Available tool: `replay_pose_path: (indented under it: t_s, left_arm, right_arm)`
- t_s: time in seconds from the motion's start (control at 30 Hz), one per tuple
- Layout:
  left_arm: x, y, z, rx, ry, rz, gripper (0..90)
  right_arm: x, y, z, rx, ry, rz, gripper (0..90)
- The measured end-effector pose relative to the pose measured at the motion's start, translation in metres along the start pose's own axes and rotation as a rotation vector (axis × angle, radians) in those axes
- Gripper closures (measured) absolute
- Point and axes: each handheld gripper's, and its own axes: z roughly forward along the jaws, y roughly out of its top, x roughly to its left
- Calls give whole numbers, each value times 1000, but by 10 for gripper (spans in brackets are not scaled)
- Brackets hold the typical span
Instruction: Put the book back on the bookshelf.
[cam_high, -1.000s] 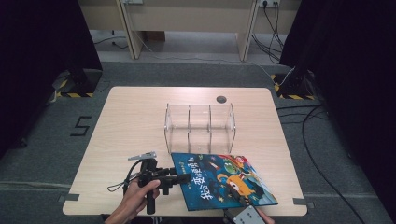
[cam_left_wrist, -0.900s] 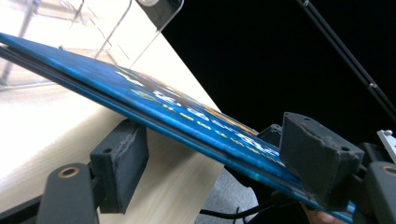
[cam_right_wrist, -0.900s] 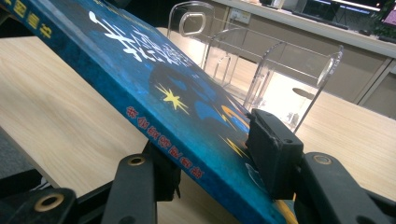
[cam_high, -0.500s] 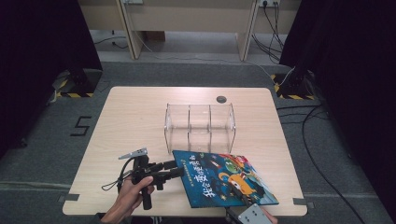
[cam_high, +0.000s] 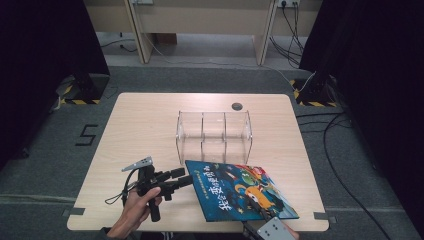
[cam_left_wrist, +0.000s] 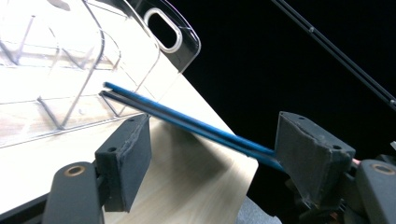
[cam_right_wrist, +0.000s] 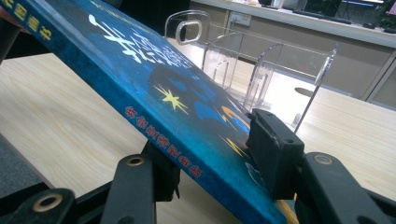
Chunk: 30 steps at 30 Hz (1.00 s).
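now lifting blue book off table near edge, just in front of clear divider rack. right gripper clamped on book's near edge, one jaw under, one on cover; hold steady. left gripper at book's left corner, jaws just closing, apart around edge, one pad touching, not yet pinching. best to finish pinch squarely before raising, keep book level. left hand low, gripper pointing level toward book.
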Motion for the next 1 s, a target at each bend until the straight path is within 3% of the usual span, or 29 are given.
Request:
replay_pose_path:
  t_s: [0.03,0.07,0.17,0.43,0.5,0.53,0.67,0.77,0.87,1.0]
  left_arm:
    - [0,0,0,0,0,0,287]
    - [3,-2,0,5,37,28,294]
    - [7,-5,1,25,46,30,294]
    - [16,-16,9,80,150,139,293]
    - [18,-18,10,86,163,148,285]
    - [23,-22,12,111,207,187,283]
    - [35,-28,18,180,292,230,264]
    - [38,-29,20,209,310,234,254]
    - [39,-30,21,238,341,275,254]
    - [38,-31,22,248,334,280,254]
  right_arm:
    - [0,0,0,0,0,0,557]
    - [-4,1,-2,-13,0,39,558]
    - [-9,2,-4,-32,1,70,558]
    - [-10,2,-5,-35,5,76,558]
    - [-11,2,-6,-37,4,89,558]
    - [-12,2,-6,-37,5,93,558]
    - [-15,2,-7,-47,8,111,558]
    - [-16,3,-8,-50,10,118,558]
    - [-18,3,-9,-57,12,140,557]
    - [-22,4,-12,-74,17,175,558]
